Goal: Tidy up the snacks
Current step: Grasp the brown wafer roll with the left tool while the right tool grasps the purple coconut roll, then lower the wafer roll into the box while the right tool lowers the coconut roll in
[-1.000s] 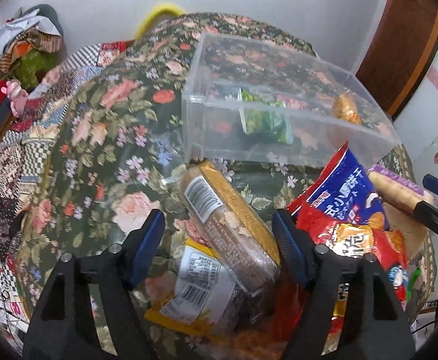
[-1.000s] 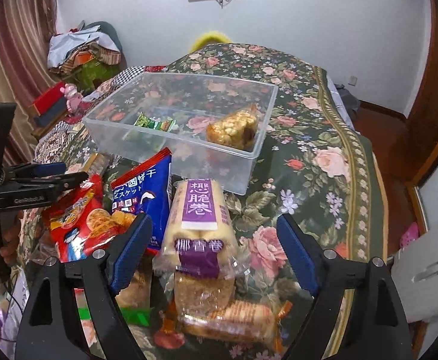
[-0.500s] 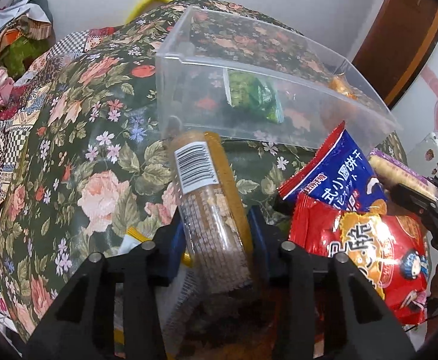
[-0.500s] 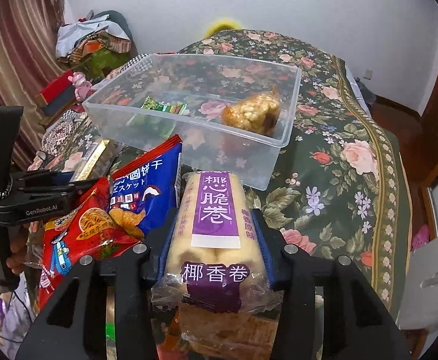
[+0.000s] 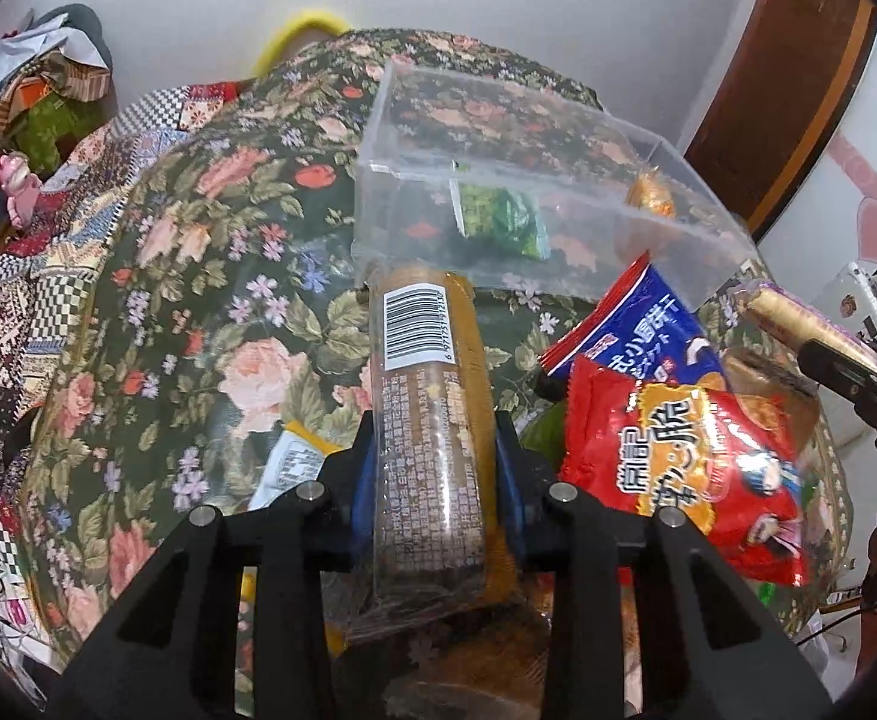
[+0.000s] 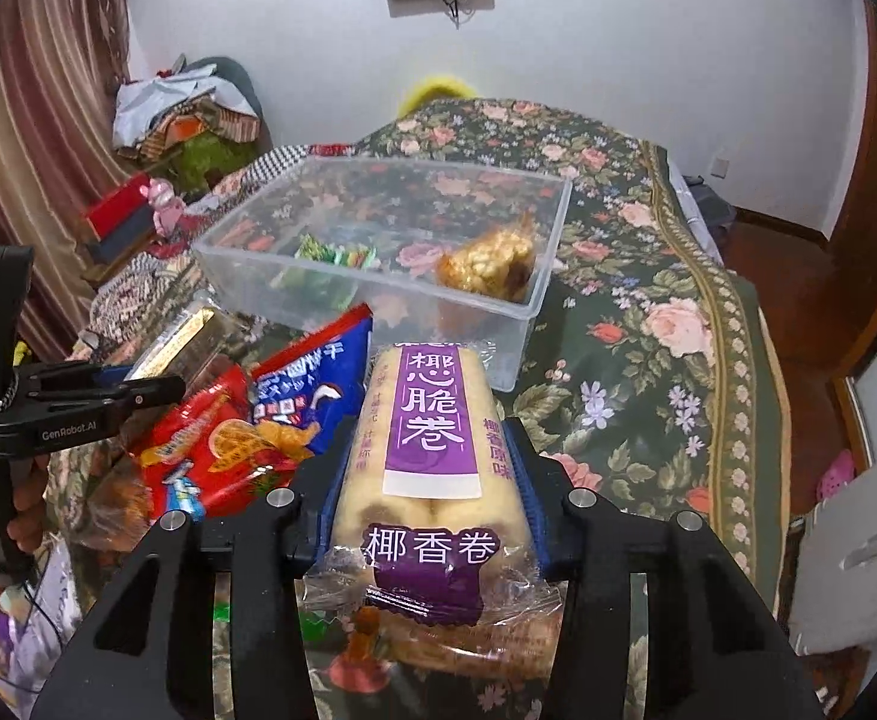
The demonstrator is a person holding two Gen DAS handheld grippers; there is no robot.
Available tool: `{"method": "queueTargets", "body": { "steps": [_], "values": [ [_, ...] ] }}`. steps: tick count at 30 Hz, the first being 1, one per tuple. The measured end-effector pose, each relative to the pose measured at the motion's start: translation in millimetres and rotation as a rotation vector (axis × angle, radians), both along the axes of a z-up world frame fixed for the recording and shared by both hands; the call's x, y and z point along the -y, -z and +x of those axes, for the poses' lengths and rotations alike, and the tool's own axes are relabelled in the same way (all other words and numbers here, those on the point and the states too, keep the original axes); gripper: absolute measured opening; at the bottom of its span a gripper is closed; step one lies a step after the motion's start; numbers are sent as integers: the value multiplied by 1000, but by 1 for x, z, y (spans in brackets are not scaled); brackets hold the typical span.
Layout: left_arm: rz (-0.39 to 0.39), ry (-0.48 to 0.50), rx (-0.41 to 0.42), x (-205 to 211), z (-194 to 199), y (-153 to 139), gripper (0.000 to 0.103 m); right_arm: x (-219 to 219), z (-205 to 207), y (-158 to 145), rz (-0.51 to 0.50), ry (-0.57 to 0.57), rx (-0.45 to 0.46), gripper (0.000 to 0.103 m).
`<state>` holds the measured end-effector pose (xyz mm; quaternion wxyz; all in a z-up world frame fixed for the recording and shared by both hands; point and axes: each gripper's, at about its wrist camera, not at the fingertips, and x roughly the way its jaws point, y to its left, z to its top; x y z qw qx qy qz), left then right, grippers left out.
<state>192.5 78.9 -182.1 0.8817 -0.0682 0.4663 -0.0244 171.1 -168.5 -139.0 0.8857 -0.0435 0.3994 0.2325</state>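
Left gripper [image 5: 432, 474] closing on wafer pack [image 5: 429, 420], right gripper [image 6: 432, 480] clamps roll pack [image 6: 432, 450]; lift both clear, drop into bin [image 6: 534, 300].

left claw [image 5: 435, 468]: closing, pads gripping | right claw [image 6: 432, 480]: clamped, tilted downward

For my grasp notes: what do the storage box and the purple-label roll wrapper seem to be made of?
Storage box: apparently rigid clear plastic, glossy; the floral cloth and the snacks inside show through its walls.
Purple-label roll wrapper: likely thin clear plastic film, shiny; it crinkles at the end and the pale rolls show through.
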Motion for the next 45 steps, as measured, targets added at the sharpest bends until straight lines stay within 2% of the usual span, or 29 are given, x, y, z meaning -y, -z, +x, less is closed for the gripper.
{"method": "queueTargets", "body": {
  "steps": [12, 26, 34, 45],
  "values": [
    [3, -3, 132, 1, -6, -59, 34, -2, -6, -29, 46, 7, 68, 43],
    [6, 16, 211, 7, 41, -95, 34, -18, 21, -59, 86, 13, 154, 43],
    [7, 12, 207, 6, 77, -95, 34, -37, 51, -61, 64, 0, 164, 43],
    [5, 18, 135, 4, 120, -69, 34, -60, 89, -46, -33, -34, 125, 43]
  ]
}}
